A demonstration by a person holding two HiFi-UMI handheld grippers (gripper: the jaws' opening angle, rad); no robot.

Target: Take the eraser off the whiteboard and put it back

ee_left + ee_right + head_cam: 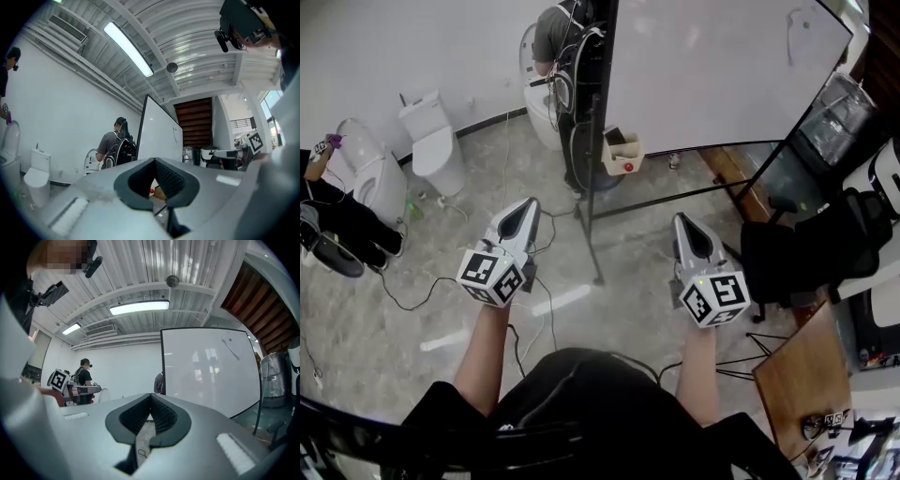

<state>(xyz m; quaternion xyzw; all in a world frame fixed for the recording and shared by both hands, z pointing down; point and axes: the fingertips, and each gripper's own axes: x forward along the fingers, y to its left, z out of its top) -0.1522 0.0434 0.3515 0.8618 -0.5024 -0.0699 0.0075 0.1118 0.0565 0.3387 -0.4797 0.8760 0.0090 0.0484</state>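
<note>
Eraser not identifiable on whiteboard (712, 66); possibly small mark near top corner. Left tool (528, 206) and right tool (682, 221) both pinched closed, empty, well apart from board. Risks: closed jaws knock eraser off; cables (546, 309) on floor snag feet.

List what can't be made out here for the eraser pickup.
- Eraser: none identifiable. Head view shows only a small dark mark on the whiteboard, too small to tell eraser from pen stroke.
- Whiteboard's top: cut off by the head view's upper edge.
- Box at the stand's foot: contents too small, head view.
- Person: right gripper view, mostly hidden behind the whiteboard.
</note>
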